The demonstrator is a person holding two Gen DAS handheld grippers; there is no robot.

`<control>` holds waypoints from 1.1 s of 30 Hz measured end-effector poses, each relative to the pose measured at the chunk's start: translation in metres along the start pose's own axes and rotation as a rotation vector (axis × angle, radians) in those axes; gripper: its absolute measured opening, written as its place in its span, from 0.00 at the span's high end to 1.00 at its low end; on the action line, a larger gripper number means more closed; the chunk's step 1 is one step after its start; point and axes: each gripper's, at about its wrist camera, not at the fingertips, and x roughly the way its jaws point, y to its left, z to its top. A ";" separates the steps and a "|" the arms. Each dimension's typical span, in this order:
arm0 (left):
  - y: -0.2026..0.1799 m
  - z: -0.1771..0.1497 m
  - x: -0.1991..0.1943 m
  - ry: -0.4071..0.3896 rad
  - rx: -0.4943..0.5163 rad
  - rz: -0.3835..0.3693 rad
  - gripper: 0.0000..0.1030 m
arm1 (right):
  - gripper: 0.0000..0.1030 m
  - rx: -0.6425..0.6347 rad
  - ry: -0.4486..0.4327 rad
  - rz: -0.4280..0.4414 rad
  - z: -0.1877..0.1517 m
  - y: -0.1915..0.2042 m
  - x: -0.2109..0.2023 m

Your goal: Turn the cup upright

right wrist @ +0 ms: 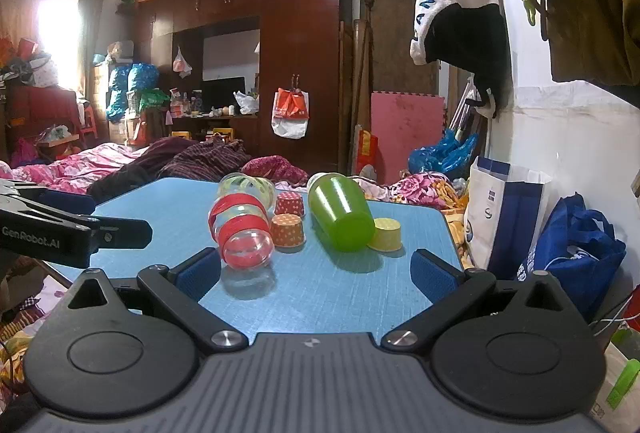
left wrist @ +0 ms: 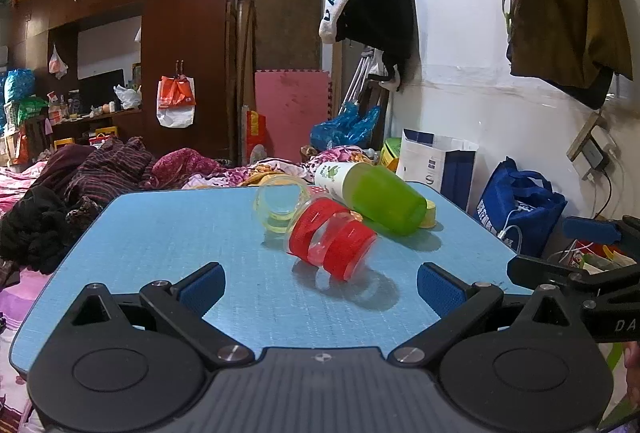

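A clear cup with red bands [left wrist: 334, 239] lies on its side on the blue table [left wrist: 168, 233], also in the right wrist view [right wrist: 244, 233]. A clear cup with yellow bands [left wrist: 280, 207] lies behind it [right wrist: 248, 187]. A green cup [left wrist: 380, 199] lies on its side to the right [right wrist: 342, 215]. My left gripper [left wrist: 320, 285] is open, just in front of the red-banded cup. My right gripper [right wrist: 316, 271] is open, with the red-banded cup's base next to its left finger [right wrist: 198, 271].
Small paper cups stand upside down by the cups: red dotted [right wrist: 289, 204], orange dotted [right wrist: 287, 231], yellow [right wrist: 386, 235]. A bed with heaped clothes [left wrist: 100, 169] lies behind the table. Bags [left wrist: 520, 209] stand by the white wall on the right.
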 end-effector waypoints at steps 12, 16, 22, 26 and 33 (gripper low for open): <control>0.000 -0.001 0.004 0.001 -0.003 -0.003 0.00 | 0.01 -0.006 -0.001 0.006 0.000 0.001 -0.002; 0.001 -0.001 0.001 0.001 -0.002 -0.006 0.00 | 0.01 -0.001 0.001 0.012 0.000 0.001 -0.002; 0.002 -0.001 0.002 0.005 -0.006 -0.005 0.00 | 0.01 -0.005 0.007 0.012 -0.002 0.002 0.000; 0.002 -0.001 0.002 0.006 -0.005 -0.006 0.00 | 0.01 -0.010 0.005 0.015 -0.001 0.002 -0.001; 0.005 -0.001 0.004 0.006 -0.011 -0.005 0.00 | 0.01 -0.014 0.008 0.017 -0.001 0.004 0.000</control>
